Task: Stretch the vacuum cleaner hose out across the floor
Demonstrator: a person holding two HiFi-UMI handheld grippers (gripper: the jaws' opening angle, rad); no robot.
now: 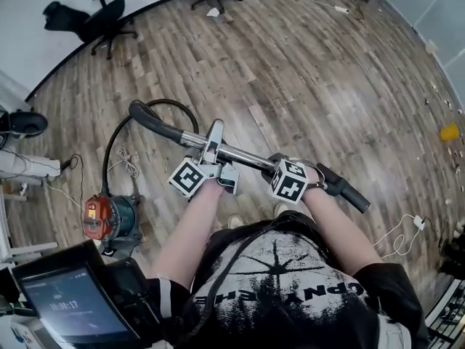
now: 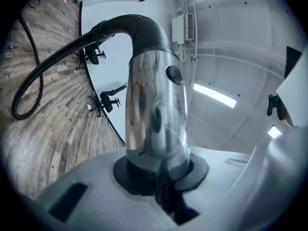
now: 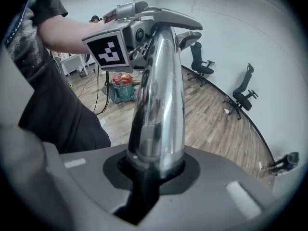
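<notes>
Underfoot, wood planks [image 1: 290, 71] — hose [image 2: 53, 62] looped, chairs [image 1: 105, 19] beyond

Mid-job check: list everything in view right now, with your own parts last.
wand: one, chrome with black ends, held above the floor in front of the person
hose: one, black, curving over the floor between wand and canister
vacuum canister: one, orange and teal, floor at left
office chairs: two, black, by the far wall
loose cables: at least two, white, near the canister and at lower right
small object: one, yellow, floor at far right
screen: one, dark, lower left corner
floor: brown wood planks
left hand-held gripper: grey, shut on the wand
right hand-held gripper: grey, shut on the wand
</notes>
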